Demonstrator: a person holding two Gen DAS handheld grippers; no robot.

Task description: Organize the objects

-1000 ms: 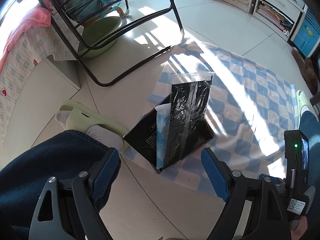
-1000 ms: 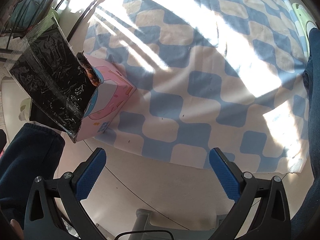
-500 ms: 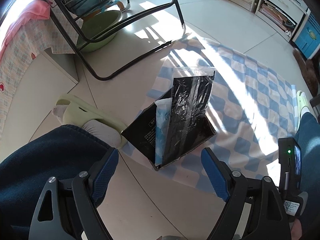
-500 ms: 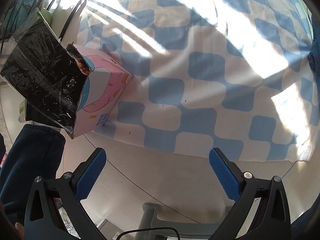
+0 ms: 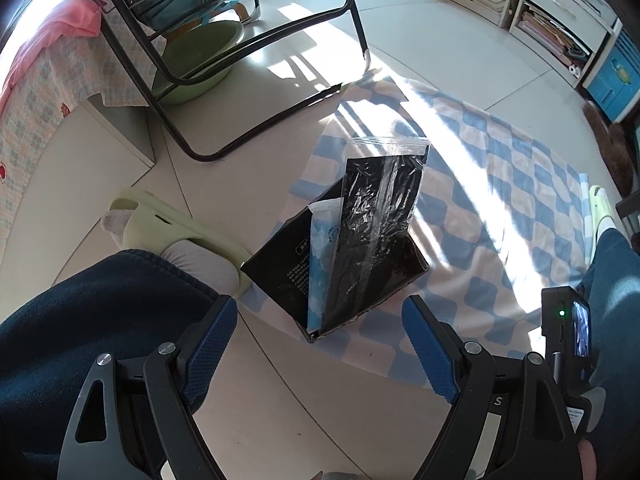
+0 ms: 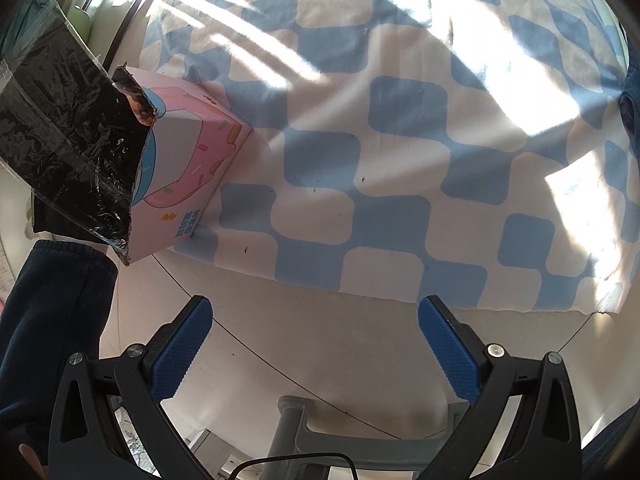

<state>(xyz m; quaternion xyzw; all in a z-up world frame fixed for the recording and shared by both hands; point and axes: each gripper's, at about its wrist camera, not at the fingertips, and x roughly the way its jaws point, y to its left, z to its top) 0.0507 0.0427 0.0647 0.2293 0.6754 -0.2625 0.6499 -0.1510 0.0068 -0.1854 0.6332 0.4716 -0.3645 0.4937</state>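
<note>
Pale glossy floor tiles (image 5: 248,360) fill your left wrist view, with a blue-and-cream checked cloth (image 5: 500,184) spread flat across them in hard sunlight. Your left gripper (image 5: 320,344) hangs above bare tile with its blue ribbed pads wide apart and nothing between them. Ahead of it, on the near corner of the cloth, stands an open-topped cardboard box (image 5: 288,272), black inside, with torn edges. Two flat packets stand in it, leaning: a crinkled glossy black packet (image 5: 376,216) in clear film with a sealed strip at its top, and a thinner pale blue packet (image 5: 320,248) just beside it on the left. A green plastic basin (image 5: 192,64) sits well apart under a black metal frame (image 5: 224,52); your leg and slipper lie near the box. From the right wrist view, your right gripper (image 6: 316,344) also hangs with pads spread, holding nothing, above the cloth's near edge. Here the box (image 6: 188,168) shows a pink printed outer wall, smooth card, and the black packet (image 6: 68,128) juts up beyond its rim. The cloth (image 6: 400,160) carries nothing else in view. Judgement: packing appears done or nearly so. If anything remains, the next move calls for locating a further loose item, or seating the tall packets lower; the film looks slippery, so pinch it by an edge.
</note>
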